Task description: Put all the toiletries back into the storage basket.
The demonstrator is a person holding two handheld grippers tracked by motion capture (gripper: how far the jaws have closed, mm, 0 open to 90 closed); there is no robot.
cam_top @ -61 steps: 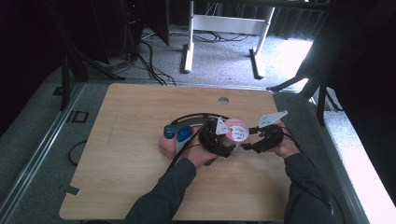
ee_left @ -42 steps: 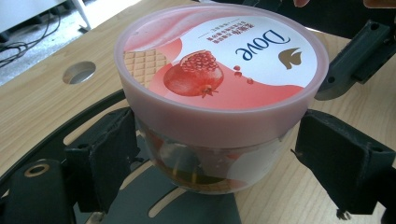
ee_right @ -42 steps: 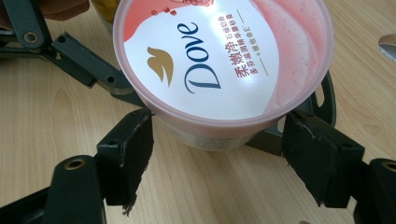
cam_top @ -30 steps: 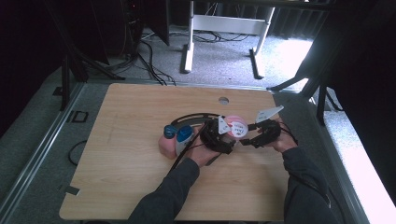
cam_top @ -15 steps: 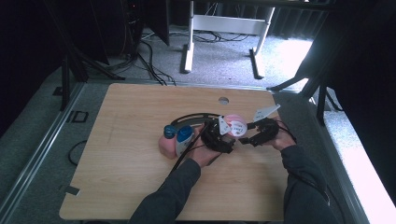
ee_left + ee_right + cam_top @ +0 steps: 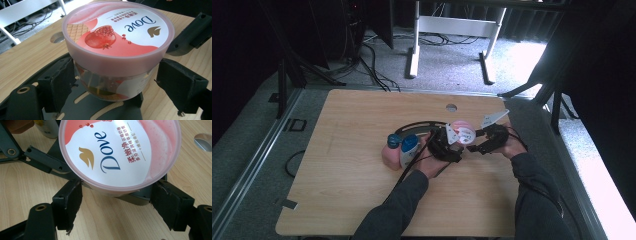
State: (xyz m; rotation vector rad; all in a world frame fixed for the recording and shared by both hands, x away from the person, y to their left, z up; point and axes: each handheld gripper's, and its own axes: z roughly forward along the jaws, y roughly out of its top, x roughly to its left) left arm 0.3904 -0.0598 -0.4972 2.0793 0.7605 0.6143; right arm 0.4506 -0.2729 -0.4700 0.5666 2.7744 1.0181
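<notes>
Starting at the left of the high view, we see a pink pouch (image 6: 389,156) lying on the wooden table (image 6: 347,190) with a blue-capped bottle (image 6: 409,148) just beside it at its 3 o'clock. Next comes our left claw (image 6: 451,142), held at about the middle of the table; in the left gripper view its two black pads stand on either side of the clear body of the pink-lidded Dove jar (image 6: 117,47), the left pad (image 6: 62,82) close against the wall and the right pad (image 6: 178,85) a little off it, so we cannot tell whether this claw truly grips the jar. The jar (image 6: 461,132) sits between both claws, just below the round hole (image 6: 451,107) in the table, which lies at its 12 o'clock. Farther right, our right claw (image 6: 476,148) comes in from 3 o'clock; in the right gripper view its jaws are spread wide, released, with the lid (image 6: 120,152) lying above and between the pads (image 6: 68,206), neither pad touching it. The jar's label shows a pomegranate and a waffle pattern.
</notes>
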